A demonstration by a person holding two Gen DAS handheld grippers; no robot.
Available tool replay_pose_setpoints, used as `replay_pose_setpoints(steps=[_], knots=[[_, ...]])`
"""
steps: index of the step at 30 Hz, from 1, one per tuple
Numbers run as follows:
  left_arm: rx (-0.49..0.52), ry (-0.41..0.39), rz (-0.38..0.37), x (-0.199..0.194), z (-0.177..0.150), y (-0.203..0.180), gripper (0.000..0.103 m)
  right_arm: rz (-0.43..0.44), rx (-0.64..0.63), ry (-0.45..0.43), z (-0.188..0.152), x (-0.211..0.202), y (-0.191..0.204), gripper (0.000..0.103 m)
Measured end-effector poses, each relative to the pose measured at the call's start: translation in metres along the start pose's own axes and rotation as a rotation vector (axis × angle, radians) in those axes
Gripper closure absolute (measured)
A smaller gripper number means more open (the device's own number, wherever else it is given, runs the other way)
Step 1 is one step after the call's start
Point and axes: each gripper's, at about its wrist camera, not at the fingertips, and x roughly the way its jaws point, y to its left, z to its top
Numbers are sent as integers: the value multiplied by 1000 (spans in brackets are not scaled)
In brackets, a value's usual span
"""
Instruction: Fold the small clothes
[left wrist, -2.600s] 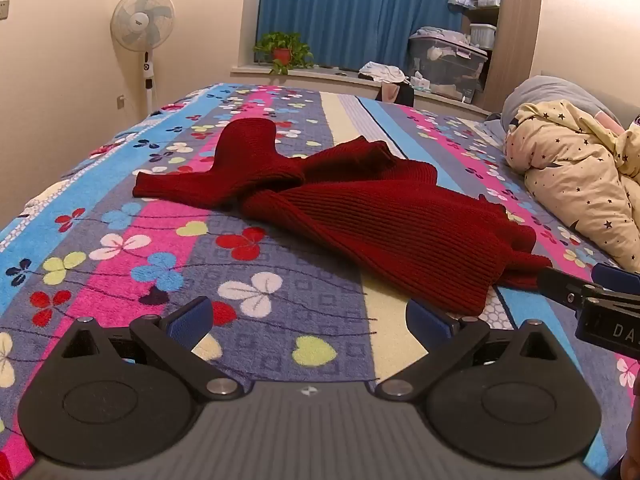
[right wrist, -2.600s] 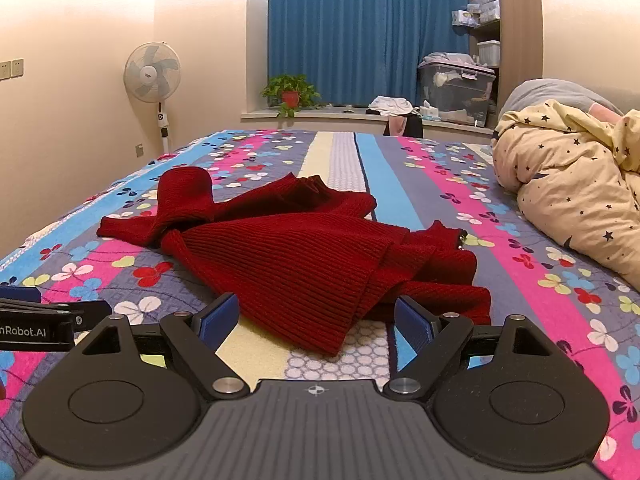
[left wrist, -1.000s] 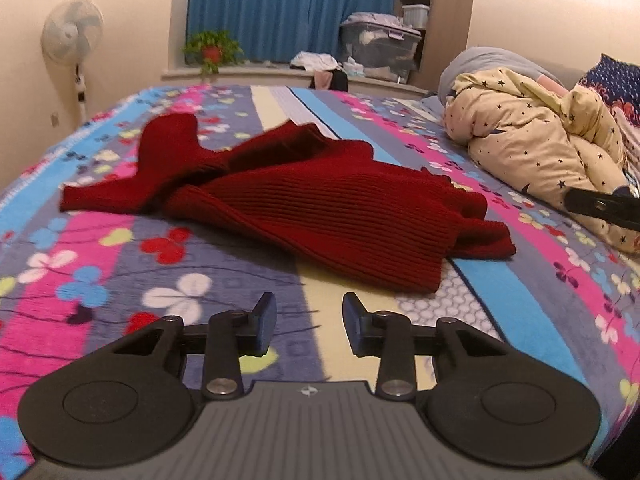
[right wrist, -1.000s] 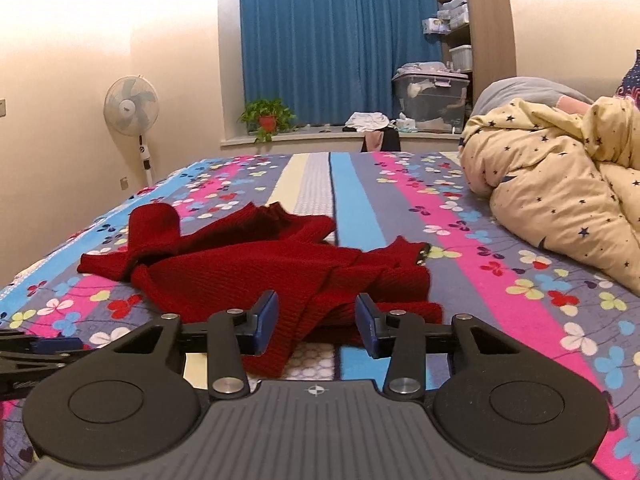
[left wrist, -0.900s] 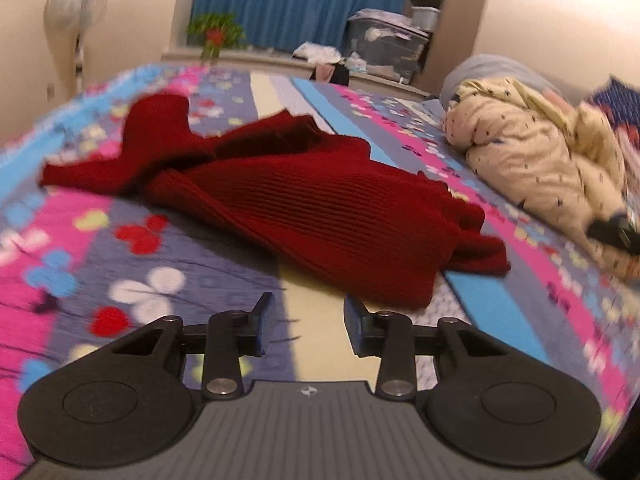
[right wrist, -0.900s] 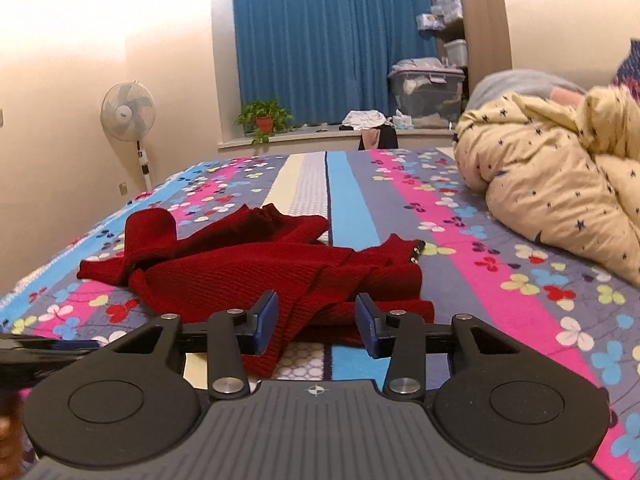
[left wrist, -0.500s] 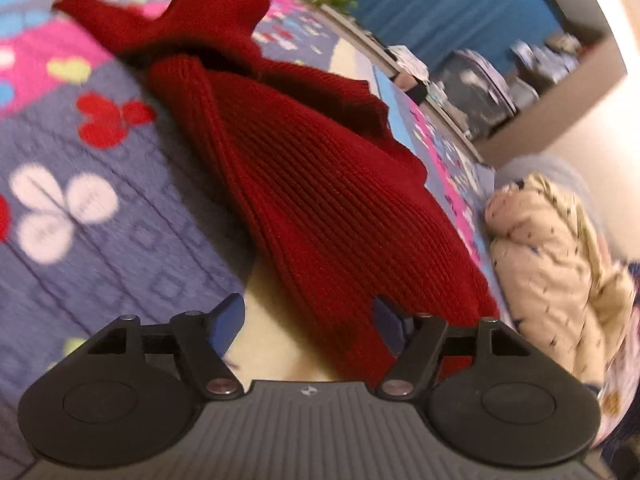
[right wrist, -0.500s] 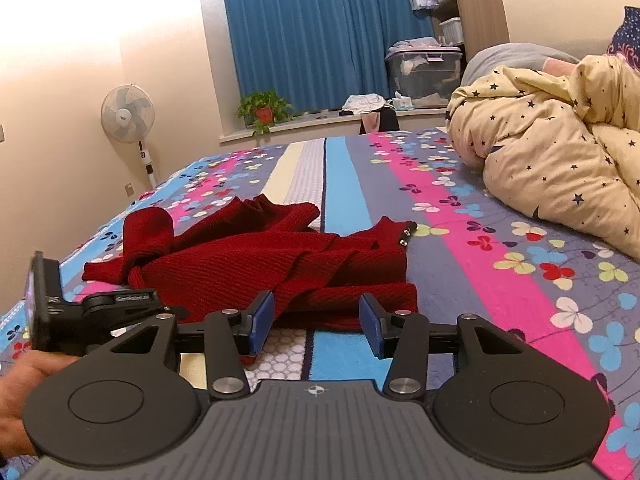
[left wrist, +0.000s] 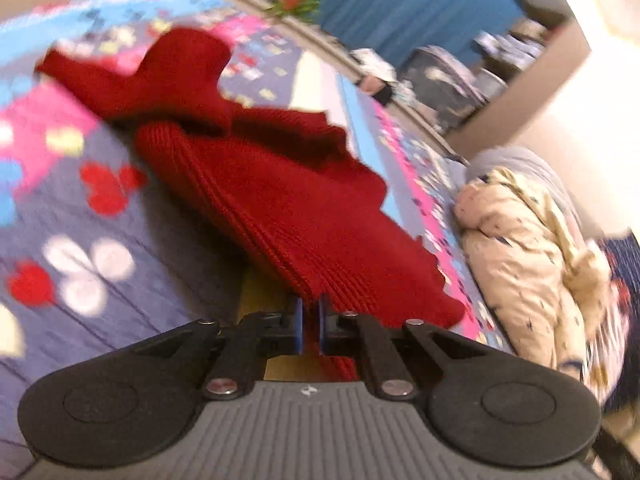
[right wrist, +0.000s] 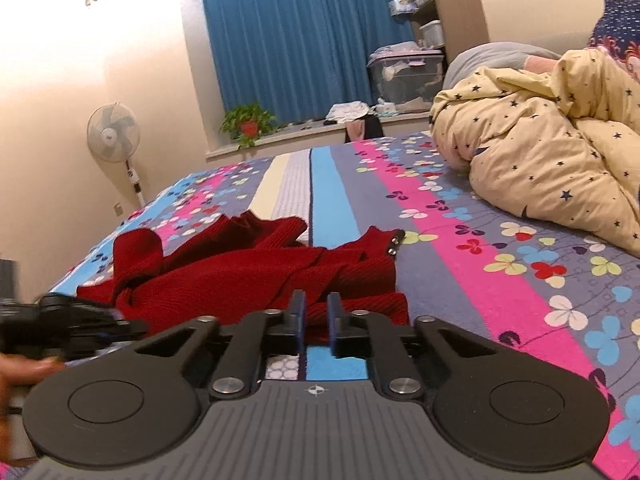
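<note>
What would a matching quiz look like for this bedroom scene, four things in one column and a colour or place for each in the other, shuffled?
Things:
1. sweater
2. curtain
3. quilt
4. fan

Descriptions:
A. cream with dark stars, heaped at the right of the bed
B. blue, hanging at the far wall
C. dark red knit, rumpled on the flowered bedspread
D. white, standing by the left wall

Pairs: 1-C, 2-B, 3-A, 4-D
</note>
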Motion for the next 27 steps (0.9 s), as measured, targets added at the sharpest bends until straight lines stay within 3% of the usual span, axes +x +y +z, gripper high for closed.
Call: replay_pose_setpoints(steps=[4,11,13,15,19,20,21,23,24,27], knots=[[103,23,25,-55,18,17,97,-37,31,-29,1,-9,2,94],[182,84,79,-148,45,111,98,-62,81,-91,6,-28,-1,94],[112,94,84,-160,51,149,98,-62,109,-94,8,-28,-6,94],[-32,121,60,-161,52,183,98,-61,122,-71,12,-20,-12,94],[2,186,133,-148,54,191,95,1,121,57,19,19,-23,90],[-2,190,134,-146,56,192,93,13,102,105,18,33,-25,81],[-22,195,125,-146,58,195,87,11,87,158,16,48,-27,66],[-65,198,102,-143,56,194,74,15,76,266,10,78,-30,53],[-75,198,99,-139,52,191,66,9,72,314,6,93,-31,53],[-68,239,134,-127,49,187,54,-5,34,406,-5,127,-28,46]])
